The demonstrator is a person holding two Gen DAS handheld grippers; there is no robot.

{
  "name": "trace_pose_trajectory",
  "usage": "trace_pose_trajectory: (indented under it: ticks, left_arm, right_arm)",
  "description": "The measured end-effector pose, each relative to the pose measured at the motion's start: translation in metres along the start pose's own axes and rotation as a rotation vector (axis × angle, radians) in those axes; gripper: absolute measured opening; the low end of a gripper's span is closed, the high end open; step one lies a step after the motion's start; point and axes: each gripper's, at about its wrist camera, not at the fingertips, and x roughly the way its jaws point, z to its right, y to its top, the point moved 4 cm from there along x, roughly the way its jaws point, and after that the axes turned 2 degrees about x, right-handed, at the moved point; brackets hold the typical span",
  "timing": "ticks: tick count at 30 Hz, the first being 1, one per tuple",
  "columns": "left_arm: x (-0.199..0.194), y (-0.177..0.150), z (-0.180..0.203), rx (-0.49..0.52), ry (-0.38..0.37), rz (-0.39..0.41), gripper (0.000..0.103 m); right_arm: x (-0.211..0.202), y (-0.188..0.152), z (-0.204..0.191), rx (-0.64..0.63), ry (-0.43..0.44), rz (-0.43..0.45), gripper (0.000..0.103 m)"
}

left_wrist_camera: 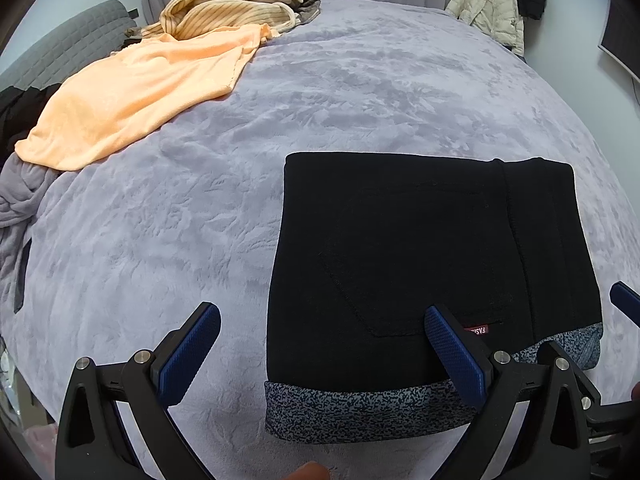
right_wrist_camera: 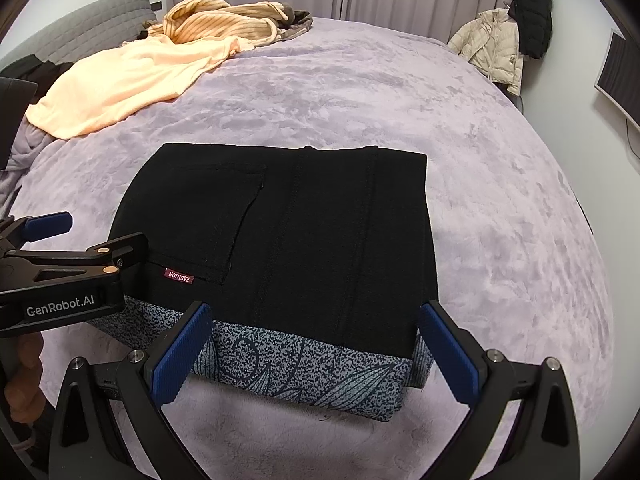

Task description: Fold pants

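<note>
Apparently folded pants (right_wrist_camera: 280, 240) beyond both open jaws, seemingly untouched

One folded pair of black pants with a speckled grey-blue lining (right_wrist_camera: 280, 240) lies on one bed under a lilac plush blanket (right_wrist_camera: 500, 220). Two loose garments sit at the bed's far corner: one peach fleece top (right_wrist_camera: 120, 80) and one tan striped knit (right_wrist_camera: 224, 20). Two jackets hang by the wall: one cream puffer jacket (right_wrist_camera: 492, 48), one black puffer jacket (right_wrist_camera: 532, 12). Two black handheld grippers with blue padded fingers are in view: left gripper (left_wrist_camera: 320, 344), right gripper (right_wrist_camera: 316, 344).
</note>
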Motion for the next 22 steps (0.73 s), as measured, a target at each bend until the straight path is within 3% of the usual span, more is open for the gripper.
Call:
trace_pose_trajectory:
  ticks: [22]
  left_arm:
    - [-0.005,0.005,0.025,0.011,-0.026,-0.009,0.102]
  right_arm:
    - [-0.006,0.006,0.019,0.007,0.006,0.03,0.103]
